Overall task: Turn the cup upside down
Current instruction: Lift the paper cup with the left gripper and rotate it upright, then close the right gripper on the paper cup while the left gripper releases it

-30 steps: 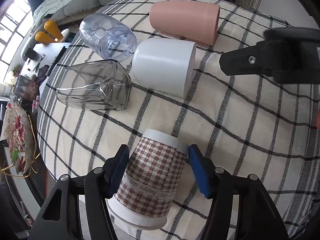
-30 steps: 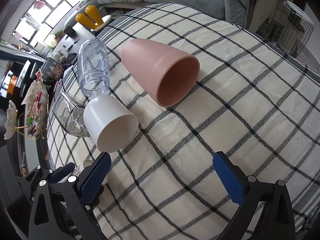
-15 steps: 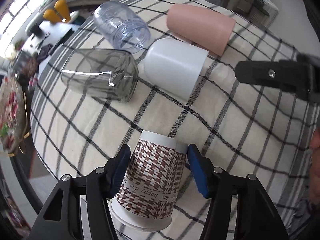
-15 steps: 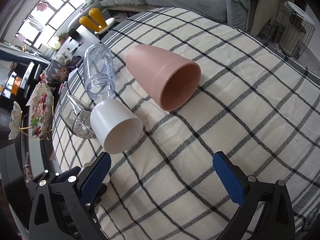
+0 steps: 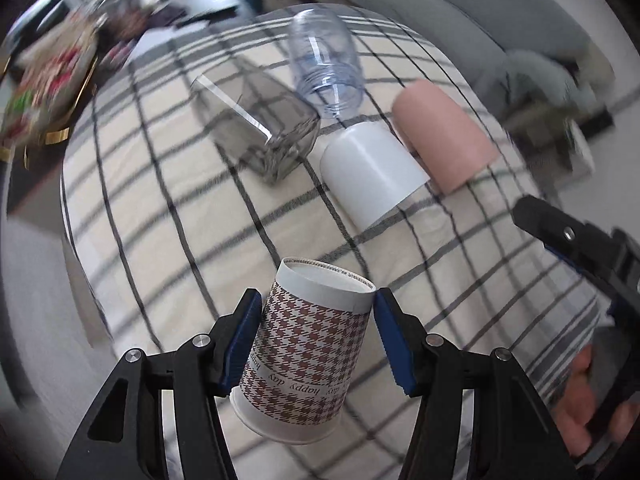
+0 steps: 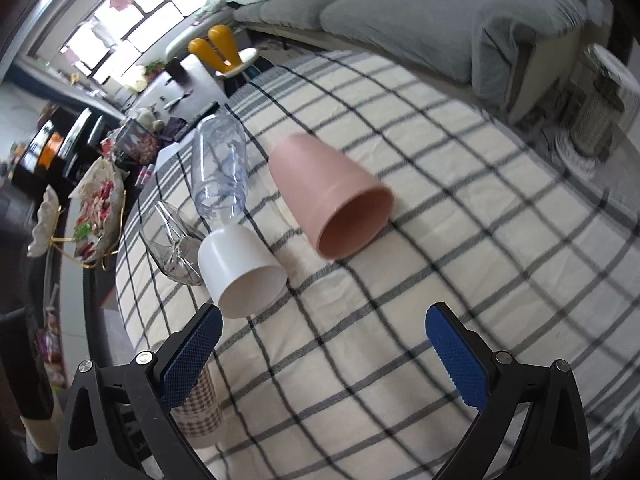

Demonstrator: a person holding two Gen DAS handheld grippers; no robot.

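Pinching a paper cup between its two blue pads, the left gripper holds this cup tilted, with the closed white bottom pointing away from the camera and the wide rim near the camera. The cup has a brown houndstooth pattern and a line of small letters on its side. It seems to be lifted a little above the tabletop, which is covered by a cream cloth with dark check lines, but I cannot tell if its lower edge touches the cloth. The right gripper has its fingers spread wide with nothing between them, and it hangs over a bare part of the cloth. In the right wrist view the paper cup shows only partly, behind the left finger of that gripper. Four other vessels lie on their sides further on the tabletop: a white cup, a pink cup, a clear plastic bottle and a grey glass tumbler. The white cup lies just beside the tumbler and the bottle mouth. A grey sofa stands behind the tabletop.
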